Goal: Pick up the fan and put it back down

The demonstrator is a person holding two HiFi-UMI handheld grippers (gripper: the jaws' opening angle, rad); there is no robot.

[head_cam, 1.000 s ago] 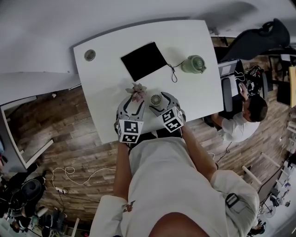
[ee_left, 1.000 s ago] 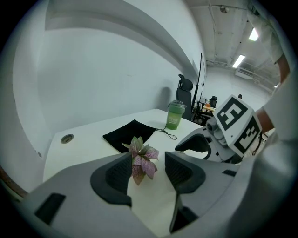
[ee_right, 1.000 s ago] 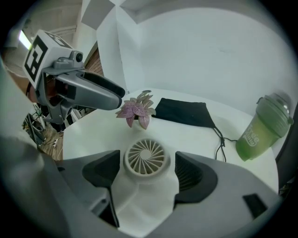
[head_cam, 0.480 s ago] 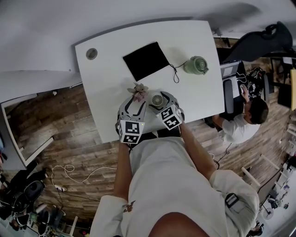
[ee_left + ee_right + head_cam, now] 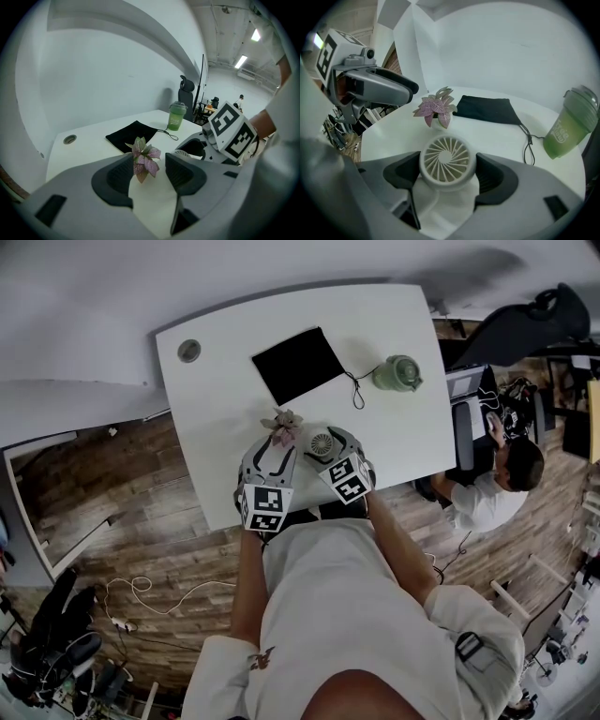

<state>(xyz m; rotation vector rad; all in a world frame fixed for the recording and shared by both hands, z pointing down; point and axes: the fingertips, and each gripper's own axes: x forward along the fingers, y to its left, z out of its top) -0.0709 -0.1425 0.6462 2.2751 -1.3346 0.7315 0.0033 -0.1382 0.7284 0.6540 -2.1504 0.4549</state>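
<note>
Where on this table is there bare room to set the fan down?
Bare tabletop lies right of the fan, nearer than the green cup, and on the left between the grommet and the plant. The near middle is crowded: plant, fan, the left hand-held gripper and the right hand-held gripper. The black pouch fills the far middle.

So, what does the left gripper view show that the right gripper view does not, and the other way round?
Only the left gripper view: the left tongs, open with nothing gripped, and the round grommet in the table. Only the right gripper view: the fan with its spoked grille seen plainly, sitting between the right tongs. Both: the pink-leaved plant, the black pouch with its cord, the green bottle and the white table.
</note>
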